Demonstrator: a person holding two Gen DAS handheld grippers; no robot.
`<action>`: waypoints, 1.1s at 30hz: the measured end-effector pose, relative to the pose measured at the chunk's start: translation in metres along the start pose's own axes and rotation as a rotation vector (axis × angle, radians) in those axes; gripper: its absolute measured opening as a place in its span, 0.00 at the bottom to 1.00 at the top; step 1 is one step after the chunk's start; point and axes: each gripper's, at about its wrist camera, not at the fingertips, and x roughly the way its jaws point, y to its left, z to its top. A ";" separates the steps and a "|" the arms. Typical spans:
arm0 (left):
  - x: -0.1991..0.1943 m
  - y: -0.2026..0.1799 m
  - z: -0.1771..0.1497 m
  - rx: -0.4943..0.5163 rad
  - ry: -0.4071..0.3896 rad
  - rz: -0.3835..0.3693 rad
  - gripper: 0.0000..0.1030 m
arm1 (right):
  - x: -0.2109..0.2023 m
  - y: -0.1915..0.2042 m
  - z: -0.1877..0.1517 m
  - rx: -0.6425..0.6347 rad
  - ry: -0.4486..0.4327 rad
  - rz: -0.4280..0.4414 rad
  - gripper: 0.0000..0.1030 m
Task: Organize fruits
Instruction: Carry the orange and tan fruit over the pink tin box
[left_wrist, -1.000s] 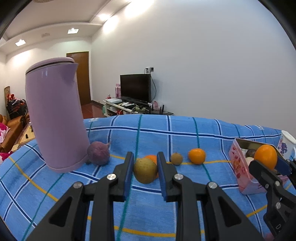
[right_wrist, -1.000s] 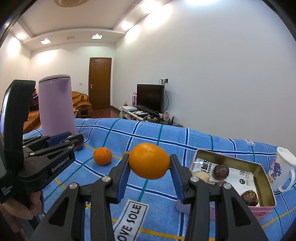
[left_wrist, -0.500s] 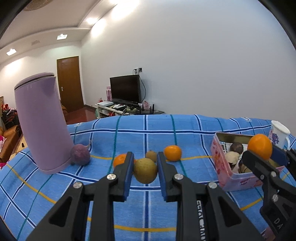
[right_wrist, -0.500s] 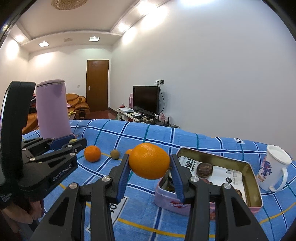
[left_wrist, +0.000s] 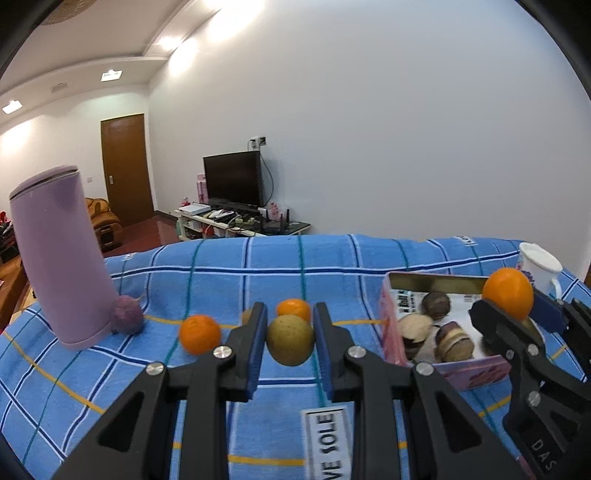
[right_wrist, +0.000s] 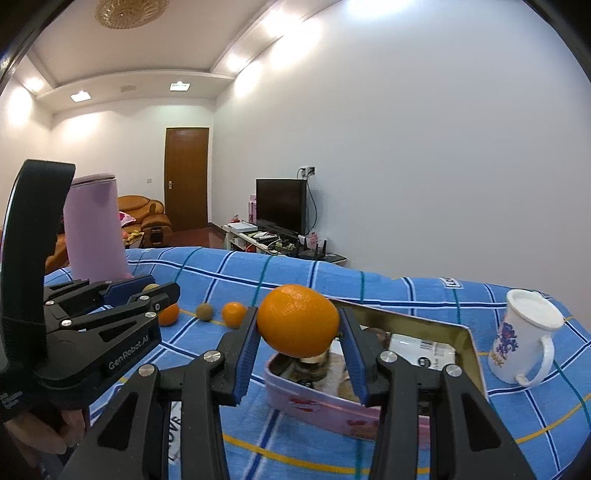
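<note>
Orange (right_wrist: 297, 320), long axis level, spanning the clenched right gripper (right_wrist: 297, 332) over the tin (right_wrist: 467, 354); left gripper (left_wrist: 290, 341) clamps a greenish-brown fruit (left_wrist: 290, 339).

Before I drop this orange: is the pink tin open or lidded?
Open: the pink tin shows no lid, its contents visible past the orange.

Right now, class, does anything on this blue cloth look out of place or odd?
Yes. Two small oranges, a small brown fruit and a purple fruit lie loose on the cloth, outside the pink tin. Nothing looks spilled or damaged.
</note>
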 end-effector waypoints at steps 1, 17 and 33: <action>0.000 -0.004 0.001 0.003 -0.001 -0.001 0.27 | -0.001 -0.004 0.000 0.004 -0.002 -0.004 0.44; 0.011 -0.059 0.015 0.043 -0.009 -0.069 0.27 | -0.004 -0.072 0.004 0.071 -0.009 -0.100 0.44; 0.026 -0.097 0.019 0.078 0.000 -0.114 0.27 | -0.005 -0.123 0.007 0.110 -0.012 -0.178 0.44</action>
